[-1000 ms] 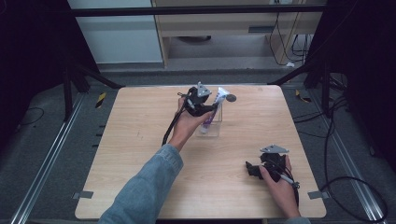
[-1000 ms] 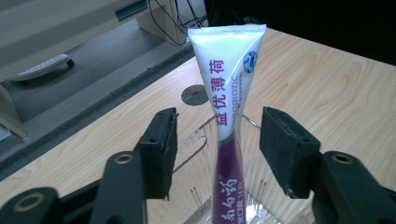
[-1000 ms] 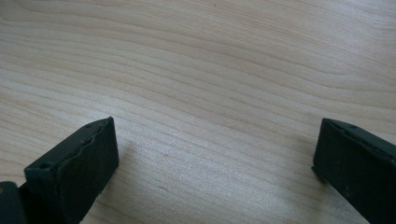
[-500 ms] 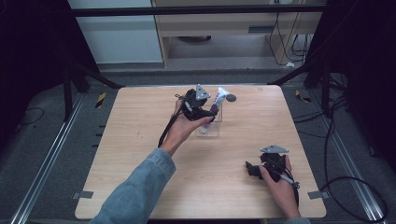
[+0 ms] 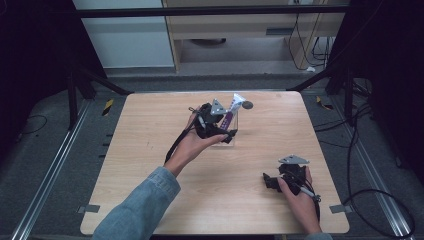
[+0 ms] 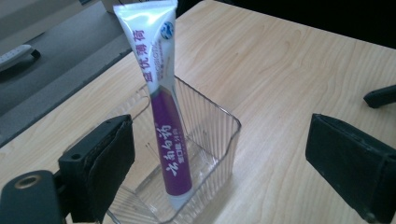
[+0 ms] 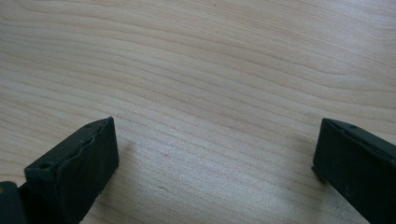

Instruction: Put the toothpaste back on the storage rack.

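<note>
- Between the left gripper (image 6: 219,154) and its wide-spread jaws stands a toothpaste tube (image 6: 163,93), and the pads touch nothing; the jaws have just been opening, with the tube between them but free.
- Over in the high view that left gripper (image 5: 227,135) sits just beside the clear box (image 5: 235,131), near the middle of the table (image 5: 150,150), with the person's left hand wrapped round its body.
- Toothpaste tube sits cap-down in the clear box (image 6: 210,140), leaning against a wall, its flat crimped end sticking well above the rim.
- Judging from this, the placing looks done and the release is the step in hand: best to draw straight back, level, so neither pad clips the leaning tube or nudges the light box.
- Right gripper (image 7: 215,158) lies low over bare wood, jaws wide apart and holding nothing; in the high view the right gripper (image 5: 272,181) rests near the table's right front, well apart from the box.
- Materials now: the tube is glossy soft plastic, white at the top, purple below, with printed lettering.
- Box is thin see-through plastic, ribbed walls, rounded corners, probably easy to tip.
- Pads (image 6: 112,168) look like matte black rubber, blocky.
- Table is pale wood grain, smooth and flat.
</note>
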Demonstrator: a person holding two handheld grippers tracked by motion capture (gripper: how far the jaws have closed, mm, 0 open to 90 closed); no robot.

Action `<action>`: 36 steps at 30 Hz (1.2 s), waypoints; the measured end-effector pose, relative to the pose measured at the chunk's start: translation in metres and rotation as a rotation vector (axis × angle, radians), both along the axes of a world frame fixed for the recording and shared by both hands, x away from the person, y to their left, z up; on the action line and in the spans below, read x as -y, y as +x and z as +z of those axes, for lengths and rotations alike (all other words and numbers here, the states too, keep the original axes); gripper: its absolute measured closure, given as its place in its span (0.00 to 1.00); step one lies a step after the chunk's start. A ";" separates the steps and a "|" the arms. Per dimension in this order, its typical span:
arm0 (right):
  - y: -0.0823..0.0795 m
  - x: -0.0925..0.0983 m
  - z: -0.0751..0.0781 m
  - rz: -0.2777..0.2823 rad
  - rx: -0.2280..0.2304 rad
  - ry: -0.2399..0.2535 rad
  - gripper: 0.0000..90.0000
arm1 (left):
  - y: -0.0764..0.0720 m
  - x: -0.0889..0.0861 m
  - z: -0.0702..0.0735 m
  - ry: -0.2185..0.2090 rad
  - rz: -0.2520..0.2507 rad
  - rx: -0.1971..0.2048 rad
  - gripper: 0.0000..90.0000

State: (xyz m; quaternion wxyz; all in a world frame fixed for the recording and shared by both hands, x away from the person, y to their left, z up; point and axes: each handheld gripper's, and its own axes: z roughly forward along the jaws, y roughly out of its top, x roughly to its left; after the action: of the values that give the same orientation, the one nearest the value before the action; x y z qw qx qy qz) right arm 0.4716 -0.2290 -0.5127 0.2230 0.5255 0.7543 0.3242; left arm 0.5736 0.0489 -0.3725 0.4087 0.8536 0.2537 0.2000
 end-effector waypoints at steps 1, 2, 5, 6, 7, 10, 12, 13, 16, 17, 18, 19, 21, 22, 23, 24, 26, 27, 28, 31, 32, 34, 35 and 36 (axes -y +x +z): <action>0.000 0.000 0.000 0.000 0.000 -0.001 0.00 | -0.001 0.000 -0.001 0.006 -0.006 0.001 0.09; 0.000 0.000 0.000 0.000 0.000 -0.001 0.00 | -0.003 0.000 -0.001 0.017 -0.010 0.000 0.08; 0.000 0.000 0.000 0.000 0.001 -0.002 0.00 | -0.007 -0.003 -0.003 0.030 -0.019 0.005 0.08; 0.000 0.000 0.000 0.001 0.000 -0.003 0.00 | -0.008 -0.005 -0.003 0.033 -0.018 0.007 0.08; 0.000 0.000 0.000 0.001 0.000 -0.003 0.00 | -0.008 -0.005 -0.003 0.033 -0.018 0.007 0.08; 0.000 0.000 0.000 0.001 0.001 -0.003 0.00 | -0.010 -0.010 -0.006 0.029 -0.014 0.005 0.08; 0.000 0.000 0.000 0.001 0.000 -0.003 0.00 | -0.012 -0.015 -0.007 0.031 -0.015 0.008 0.08; 0.000 0.000 0.000 0.001 0.000 -0.003 0.00 | -0.014 -0.020 -0.008 0.021 -0.009 0.008 0.08; 0.000 0.000 0.000 0.001 0.000 -0.003 0.00 | -0.016 -0.025 -0.008 0.017 -0.005 0.010 0.08; 0.000 0.000 0.000 0.001 0.001 -0.003 0.00 | -0.018 -0.031 -0.009 0.008 0.003 0.008 0.08; 0.000 0.000 0.000 0.001 0.000 -0.002 0.00 | -0.019 -0.034 -0.010 0.003 0.007 0.005 0.08; 0.000 0.000 0.000 0.001 0.001 -0.003 0.00 | -0.020 -0.037 -0.010 0.000 0.012 0.002 0.08; 0.000 0.000 0.000 0.001 0.000 -0.003 0.00 | -0.022 -0.043 -0.012 0.000 0.020 -0.002 0.08; 0.000 0.000 0.000 0.001 0.000 -0.004 0.00 | -0.023 -0.046 -0.014 -0.003 0.027 -0.005 0.08; 0.000 0.000 0.000 0.001 0.001 -0.004 0.00 | -0.024 -0.049 -0.015 -0.008 0.030 -0.011 0.08; 0.000 0.000 0.000 0.000 0.001 -0.005 0.00 | -0.026 -0.052 -0.017 -0.014 0.034 -0.020 0.07; 0.000 0.000 0.000 0.000 0.000 -0.004 0.00 | -0.027 -0.055 -0.018 -0.018 0.040 -0.027 0.07; 0.000 0.000 0.000 0.001 0.001 -0.004 0.00 | -0.030 -0.062 -0.021 -0.012 0.047 -0.026 0.07; 0.000 0.000 0.000 0.001 0.001 -0.004 0.00 | -0.030 -0.062 -0.021 -0.012 0.047 -0.026 0.07; 0.000 0.000 0.000 0.001 0.001 -0.005 0.00 | -0.032 -0.076 -0.026 -0.014 0.064 -0.037 0.07; 0.000 0.000 0.000 0.000 0.000 -0.002 0.00 | -0.032 -0.080 -0.027 -0.016 0.069 -0.039 0.07; 0.000 0.000 0.000 0.000 0.000 -0.002 0.00 | -0.033 -0.091 -0.030 -0.030 0.088 -0.046 0.07; 0.000 0.000 0.000 0.000 0.000 -0.002 0.00 | -0.034 -0.102 -0.034 -0.040 0.108 -0.056 0.07; 0.000 0.000 0.000 0.000 0.000 -0.002 0.00 | -0.034 -0.102 -0.034 -0.040 0.108 -0.056 0.07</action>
State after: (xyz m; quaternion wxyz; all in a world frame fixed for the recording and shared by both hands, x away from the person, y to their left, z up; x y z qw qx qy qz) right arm 0.4716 -0.2290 -0.5127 0.2236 0.5252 0.7547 0.3234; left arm 0.5395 0.1505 -0.4068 0.4069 0.8357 0.3145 0.1928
